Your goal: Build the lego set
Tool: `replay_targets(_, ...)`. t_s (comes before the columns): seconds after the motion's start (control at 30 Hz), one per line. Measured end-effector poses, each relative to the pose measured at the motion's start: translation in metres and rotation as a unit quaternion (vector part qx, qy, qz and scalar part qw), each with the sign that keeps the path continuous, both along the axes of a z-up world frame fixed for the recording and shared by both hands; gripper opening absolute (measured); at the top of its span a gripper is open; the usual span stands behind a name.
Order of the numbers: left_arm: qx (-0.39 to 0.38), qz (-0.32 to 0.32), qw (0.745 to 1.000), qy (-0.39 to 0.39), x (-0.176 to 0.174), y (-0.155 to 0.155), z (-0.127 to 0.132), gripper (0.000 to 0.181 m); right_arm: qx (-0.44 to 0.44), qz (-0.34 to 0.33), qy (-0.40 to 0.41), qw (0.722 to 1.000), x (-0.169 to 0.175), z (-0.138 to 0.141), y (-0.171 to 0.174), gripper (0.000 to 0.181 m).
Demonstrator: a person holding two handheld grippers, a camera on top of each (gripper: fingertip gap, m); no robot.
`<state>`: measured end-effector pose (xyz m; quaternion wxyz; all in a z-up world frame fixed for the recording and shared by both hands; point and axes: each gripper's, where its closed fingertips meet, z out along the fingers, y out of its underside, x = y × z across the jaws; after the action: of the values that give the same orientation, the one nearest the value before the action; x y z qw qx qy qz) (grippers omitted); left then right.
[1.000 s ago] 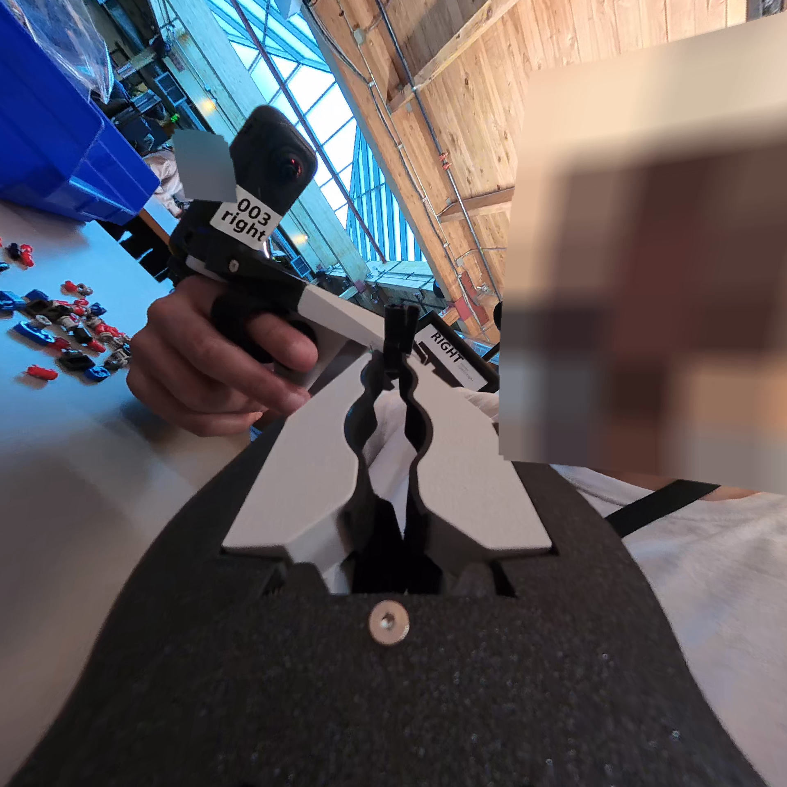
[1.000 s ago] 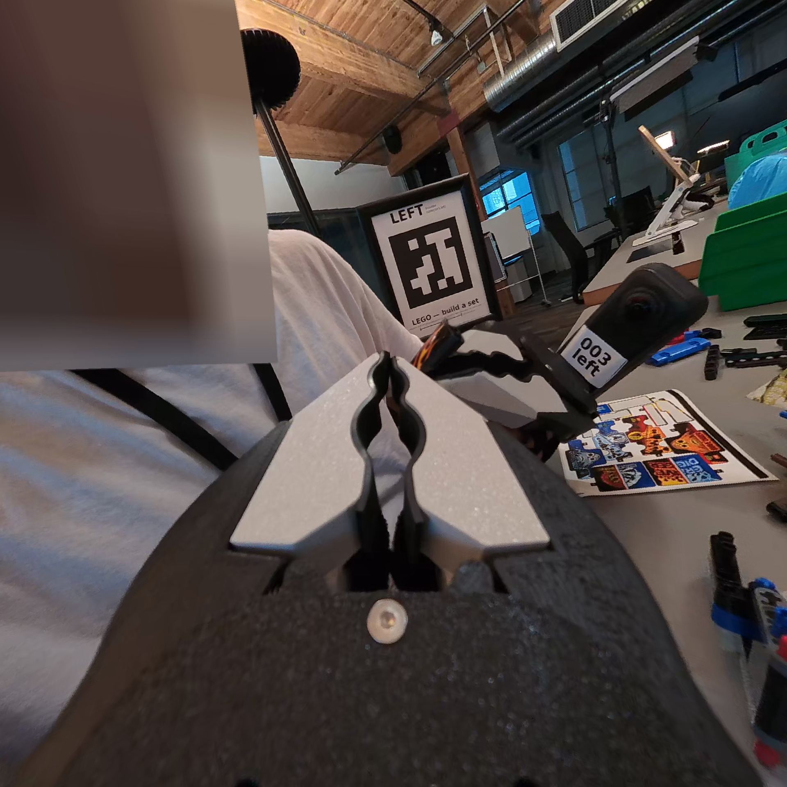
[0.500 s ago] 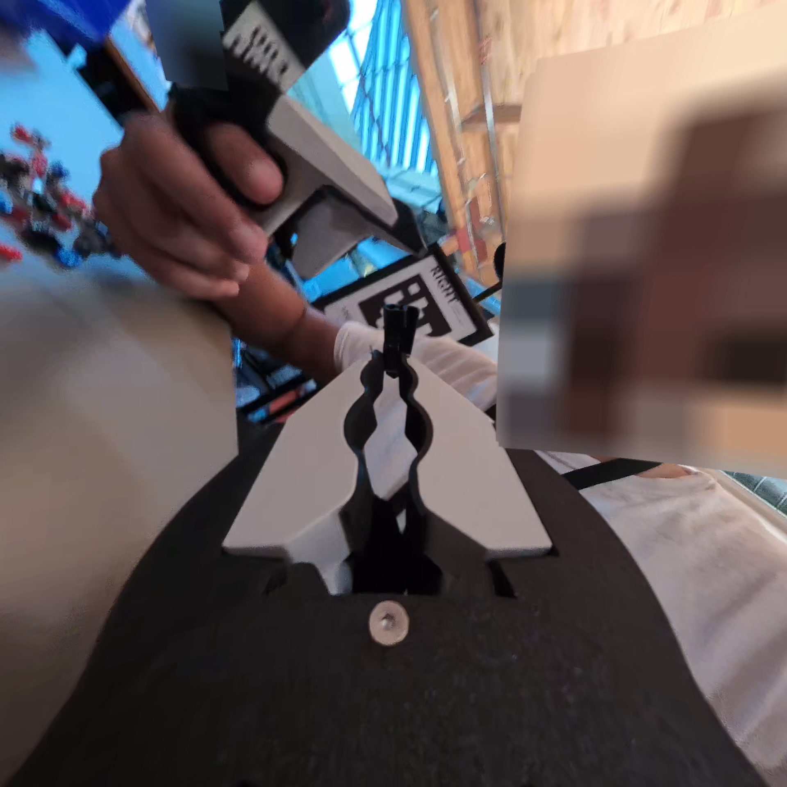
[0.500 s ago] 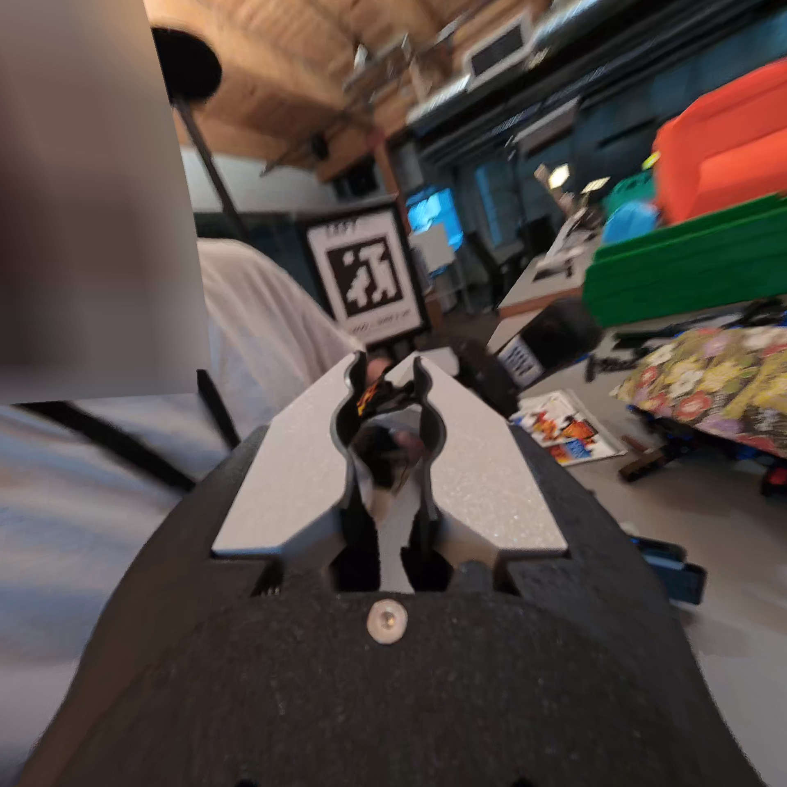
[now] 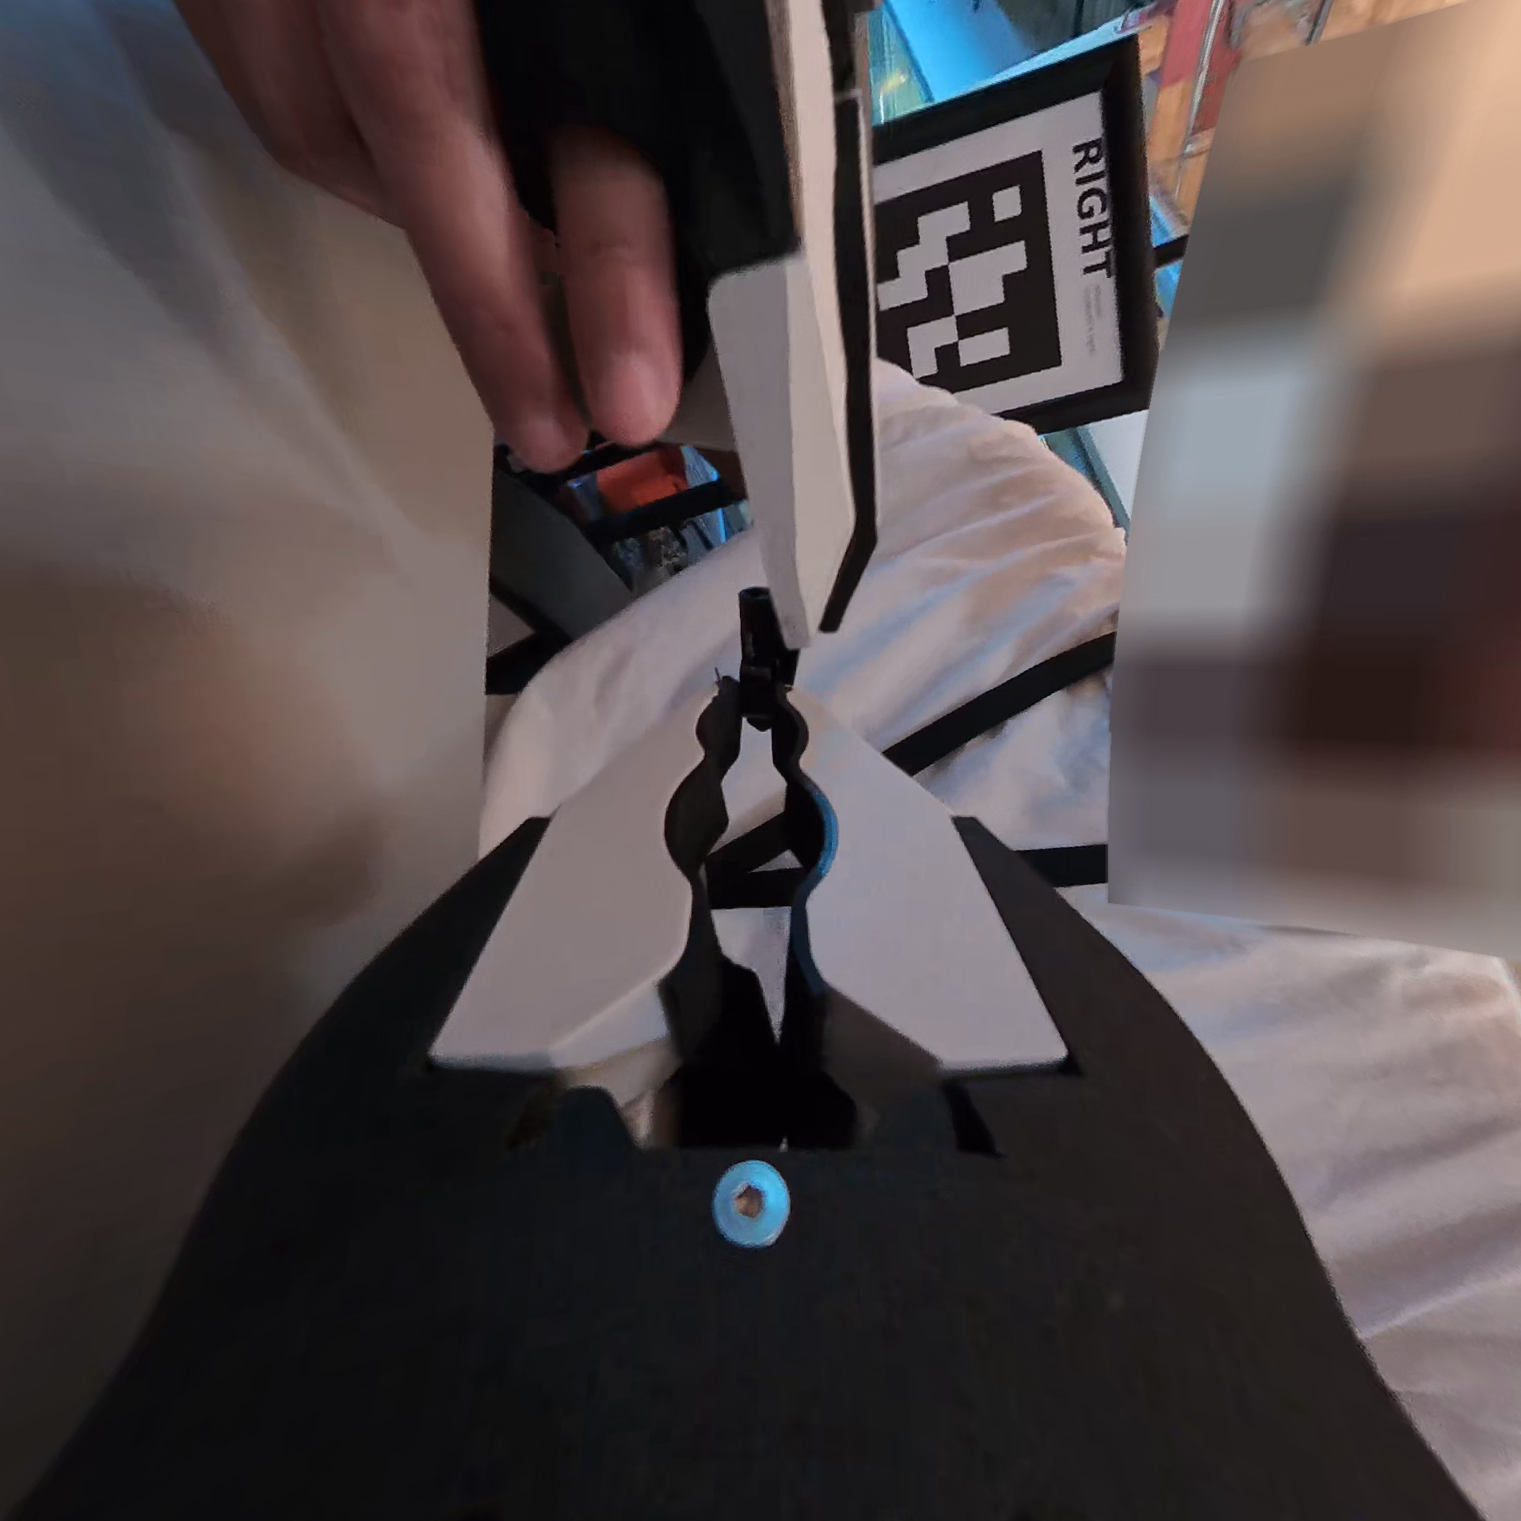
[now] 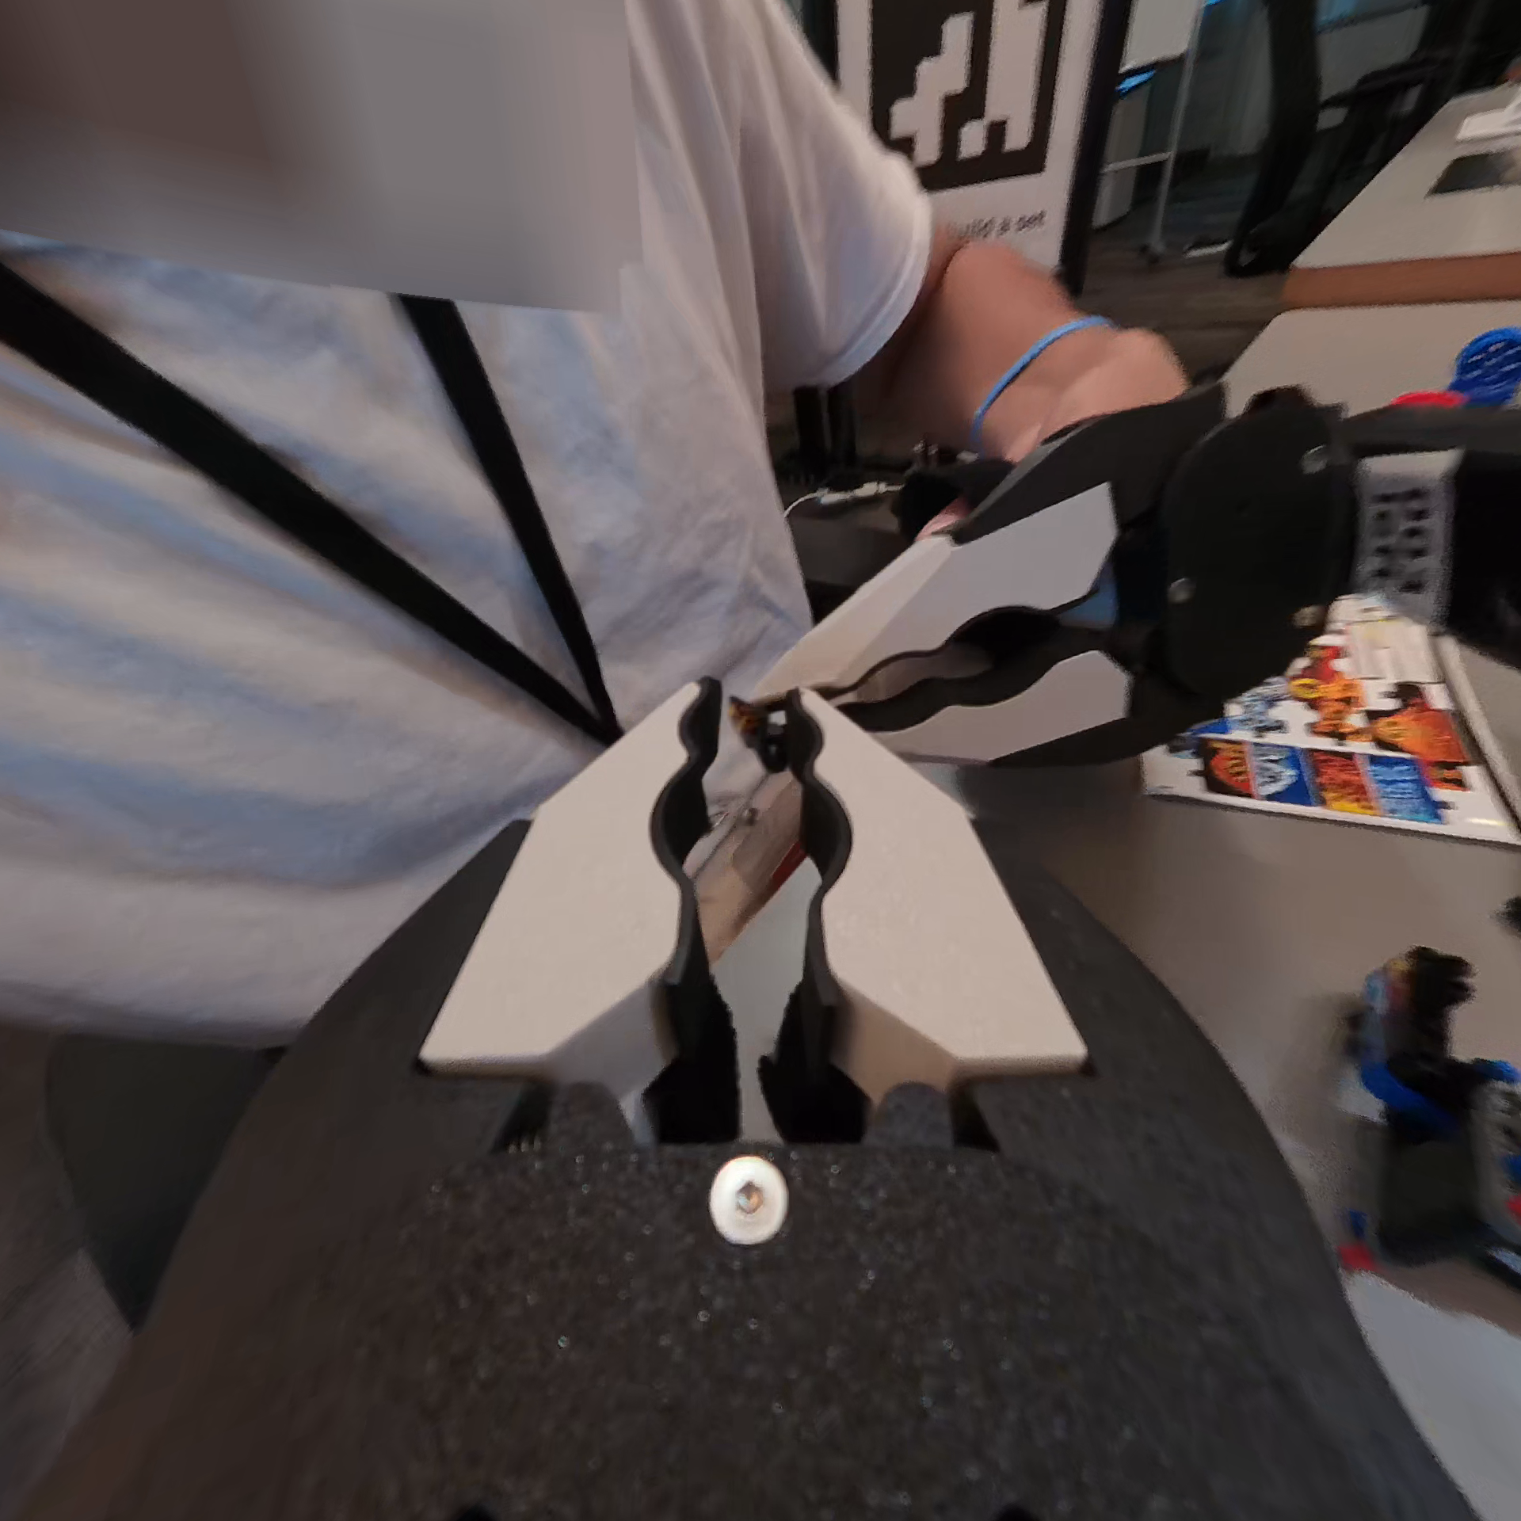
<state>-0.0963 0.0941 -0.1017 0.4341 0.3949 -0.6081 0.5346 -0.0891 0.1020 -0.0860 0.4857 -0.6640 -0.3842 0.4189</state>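
Observation:
My left gripper [image 5: 759,701] is shut on a small black lego piece [image 5: 757,638] that sticks out past its tips. My right gripper [image 5: 811,625] comes down from above, held by a hand, and its tip touches or nearly touches that piece. In the right wrist view my right gripper [image 6: 751,709] is open with a narrow gap. The left gripper [image 6: 769,698] reaches in from the right and holds the piece [image 6: 755,724], black with orange marks, between the right gripper's tips. Both are held up in front of a person's white shirt.
A colourful printed sheet [image 6: 1333,741] lies on the grey table [image 6: 1193,946] at the right. Blurred blue and black lego parts [image 6: 1432,1095] lie nearer. A framed black-and-white marker board [image 5: 1012,247] stands behind the person. Less than 4 cm separates the two grippers' tips.
My right gripper went from shut to open and swung down onto the left gripper's tip. Both grippers turned away from the table toward the person's chest. The left gripper kept hold of the black piece.

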Motion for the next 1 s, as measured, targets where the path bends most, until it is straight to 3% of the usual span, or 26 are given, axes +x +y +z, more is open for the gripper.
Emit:
replay_targets(0.13,0.01,-0.013,1.0,0.01,-0.003,0.0,-0.004,0.004,0.01,0.006,-0.027,1.0,-0.003,-0.009,-0.003,0.003)
replay_targets(0.4,0.005,-0.011,1.0,0.029,0.0,0.007,-0.01,0.004,0.095,-0.027,-0.092,0.991,-0.002,-0.016,0.003,0.0)
replay_targets(0.53,0.012,0.006,1.0,0.014,0.01,0.018,-0.012,0.005,0.092,-0.061,-0.102,0.989,0.006,-0.017,0.013,0.0)
replay_targets(0.67,0.017,0.067,0.997,-0.033,0.033,0.038,-0.011,0.005,0.011,-0.113,-0.037,0.993,0.028,-0.017,0.031,0.0)
replay_targets(0.77,-0.014,0.11,0.991,-0.072,0.047,0.057,0.006,0.017,-0.031,-0.163,0.022,0.986,0.053,-0.011,0.046,0.0)
replay_targets(1.0,0.059,0.162,0.945,-0.279,0.065,0.095,0.025,0.024,-0.117,-0.334,0.19,0.916,0.143,0.007,0.082,0.0)
